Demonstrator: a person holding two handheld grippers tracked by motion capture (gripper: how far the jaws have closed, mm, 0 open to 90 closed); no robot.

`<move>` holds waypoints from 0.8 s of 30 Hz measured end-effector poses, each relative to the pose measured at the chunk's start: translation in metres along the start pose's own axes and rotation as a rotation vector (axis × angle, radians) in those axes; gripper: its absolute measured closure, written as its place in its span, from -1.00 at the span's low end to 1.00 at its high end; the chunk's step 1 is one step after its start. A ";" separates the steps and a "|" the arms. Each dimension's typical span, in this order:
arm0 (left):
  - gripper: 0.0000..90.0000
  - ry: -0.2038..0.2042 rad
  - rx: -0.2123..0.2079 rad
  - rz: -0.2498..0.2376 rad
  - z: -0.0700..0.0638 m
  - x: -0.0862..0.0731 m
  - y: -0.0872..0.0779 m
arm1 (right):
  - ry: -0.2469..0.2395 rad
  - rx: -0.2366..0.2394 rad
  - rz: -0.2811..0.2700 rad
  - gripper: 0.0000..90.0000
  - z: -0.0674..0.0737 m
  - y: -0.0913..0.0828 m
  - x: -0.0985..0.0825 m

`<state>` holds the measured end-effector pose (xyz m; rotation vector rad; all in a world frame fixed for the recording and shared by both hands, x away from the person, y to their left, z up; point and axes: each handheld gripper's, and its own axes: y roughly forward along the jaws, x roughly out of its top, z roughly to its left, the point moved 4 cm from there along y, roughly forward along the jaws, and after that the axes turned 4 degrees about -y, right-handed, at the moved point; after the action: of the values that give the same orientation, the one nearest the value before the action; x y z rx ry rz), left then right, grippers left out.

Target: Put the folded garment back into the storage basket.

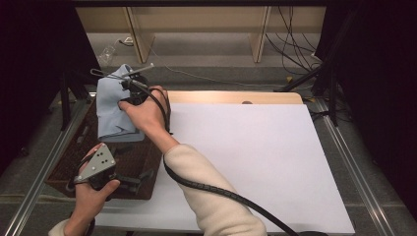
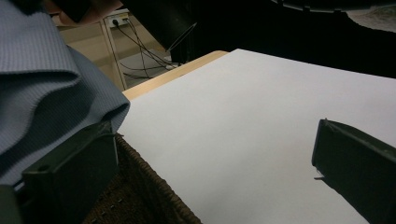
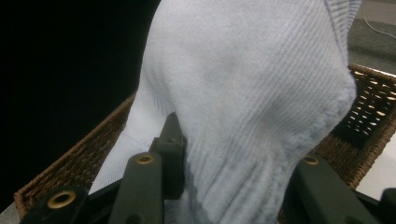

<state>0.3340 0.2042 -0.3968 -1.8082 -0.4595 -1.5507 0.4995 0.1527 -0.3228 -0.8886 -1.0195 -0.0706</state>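
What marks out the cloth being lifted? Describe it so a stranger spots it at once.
Start at the white table and look to its left edge, where a brown wicker basket sits. Above the basket's far end, the right gripper holds up a pale blue ribbed cloth. It is the soft, light-coloured thing among dark wicker and black jaws.

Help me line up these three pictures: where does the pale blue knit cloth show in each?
High view: the cloth hangs upper left, over the wicker basket.
Left gripper view: upper left.
Right gripper view: centre, between the jaws.
Shared landmark: the wicker basket.
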 end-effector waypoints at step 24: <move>-1.00 -0.003 0.001 -0.007 0.000 0.000 -0.001 | -0.164 -0.130 -0.014 -0.65 -0.041 -0.008 -0.015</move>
<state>0.3337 0.2048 -0.3961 -1.8104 -0.4684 -1.5517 0.5163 0.1143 -0.3383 -1.0187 -1.1838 -0.0775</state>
